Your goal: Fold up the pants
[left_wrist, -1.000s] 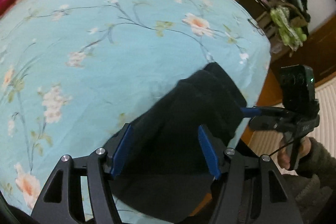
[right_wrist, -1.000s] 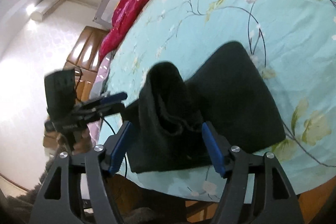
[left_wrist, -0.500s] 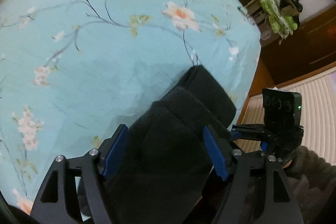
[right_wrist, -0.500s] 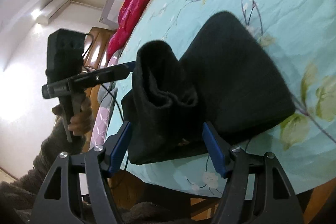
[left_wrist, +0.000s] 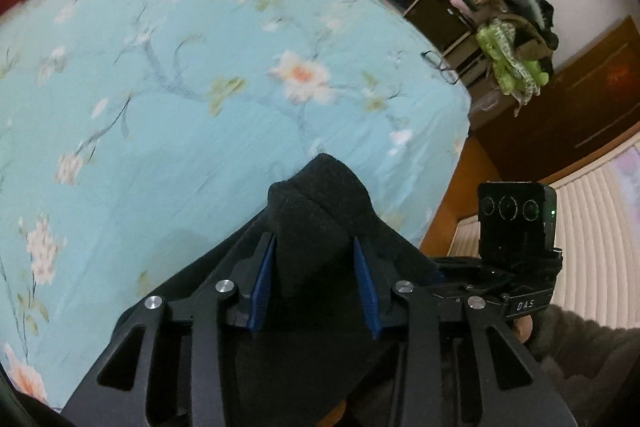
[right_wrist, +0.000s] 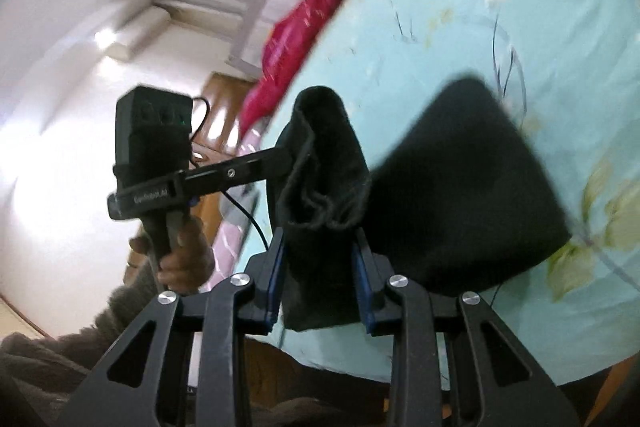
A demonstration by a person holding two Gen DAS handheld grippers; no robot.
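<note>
The black pants (left_wrist: 316,223) lie on the near edge of the bed, on the light blue flowered sheet (left_wrist: 180,99), already folded into a thick bundle. One raised end of this bundle stands between the blue pads of both tools.

The left gripper (left_wrist: 314,287) is closing, and the cloth fills the space between its pads; they seem to press on the fold, so I judge it is gripped. The right gripper (right_wrist: 320,275) is closing also, with the bunched end of the pants (right_wrist: 320,167) squeezed between its pads. Ahead of it and to the right, the rest of the bundle rests flat on the sheet.

The cloth looks thick, soft and fleecy — not slippery, not fragile, and probably light. It will sag and bend wherever it is not supported, and the layers may slide apart. A good place to hold is through all the layers near the folded edge, one gripper at each side — so the fold stays together.
</note>
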